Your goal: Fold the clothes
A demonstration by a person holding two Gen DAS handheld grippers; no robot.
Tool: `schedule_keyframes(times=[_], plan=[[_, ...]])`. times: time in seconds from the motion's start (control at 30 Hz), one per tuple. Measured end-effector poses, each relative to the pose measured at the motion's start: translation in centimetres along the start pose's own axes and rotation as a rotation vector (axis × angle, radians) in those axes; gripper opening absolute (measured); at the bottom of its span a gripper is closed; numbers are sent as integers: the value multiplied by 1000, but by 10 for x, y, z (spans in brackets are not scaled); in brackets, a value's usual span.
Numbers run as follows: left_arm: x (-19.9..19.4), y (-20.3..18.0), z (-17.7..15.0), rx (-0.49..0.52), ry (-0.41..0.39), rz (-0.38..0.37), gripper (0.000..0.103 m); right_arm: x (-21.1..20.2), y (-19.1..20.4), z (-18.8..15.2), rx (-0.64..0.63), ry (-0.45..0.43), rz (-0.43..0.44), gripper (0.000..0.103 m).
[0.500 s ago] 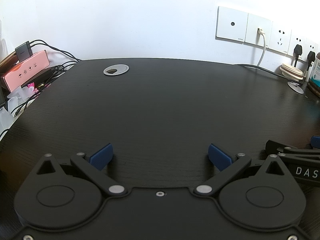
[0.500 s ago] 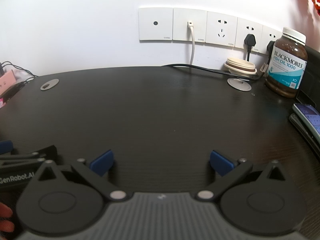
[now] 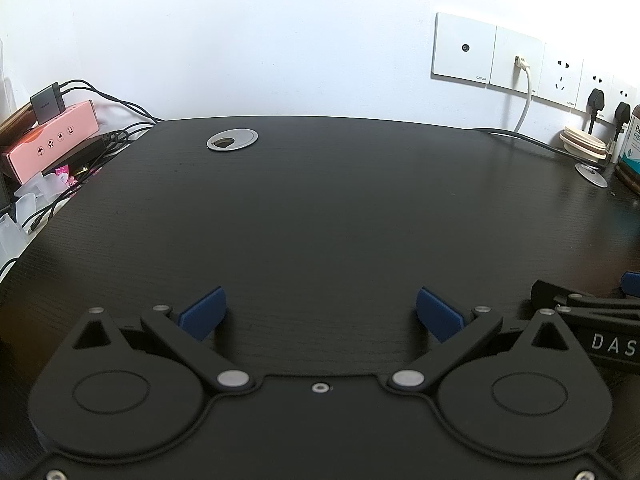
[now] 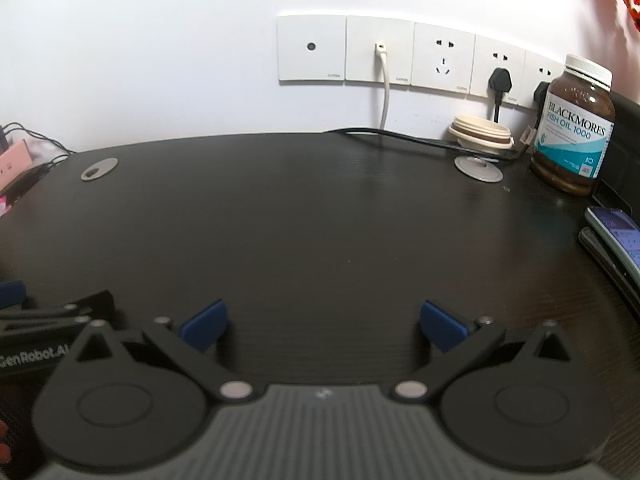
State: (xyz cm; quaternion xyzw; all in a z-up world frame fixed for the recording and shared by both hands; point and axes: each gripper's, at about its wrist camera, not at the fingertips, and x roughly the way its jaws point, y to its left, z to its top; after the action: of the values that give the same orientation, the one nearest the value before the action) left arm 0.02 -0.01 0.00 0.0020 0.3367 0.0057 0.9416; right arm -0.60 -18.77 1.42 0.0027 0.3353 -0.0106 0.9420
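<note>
Bottle [image 4: 573, 128]: "BLACKMORES FISH OIL 1000", 2 o'clock on surface [image 4: 320, 208].
Left tongs [image 3: 320, 312]: apart, empty.
Right tongs [image 4: 322, 326]: apart, empty.

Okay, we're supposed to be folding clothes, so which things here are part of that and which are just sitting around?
For the job:
- left gripper, open
- right gripper, open
- table
- no clothes in view

Just lying about:
- fish oil bottle
- stacked lids
- phones
- pink box
- charger
- black cable
- wall sockets
</note>
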Motion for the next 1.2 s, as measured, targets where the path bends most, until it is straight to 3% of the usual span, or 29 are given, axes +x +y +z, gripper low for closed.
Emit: schedule_keyframes(times=[1.1, 1.2], plan=[[1, -2, 1, 1, 0, 1, 103, 4, 2, 1, 0, 0, 0, 102], [-3, -1, 1, 15, 32, -10, 103, 5, 2, 3, -15, 10, 7, 102]])
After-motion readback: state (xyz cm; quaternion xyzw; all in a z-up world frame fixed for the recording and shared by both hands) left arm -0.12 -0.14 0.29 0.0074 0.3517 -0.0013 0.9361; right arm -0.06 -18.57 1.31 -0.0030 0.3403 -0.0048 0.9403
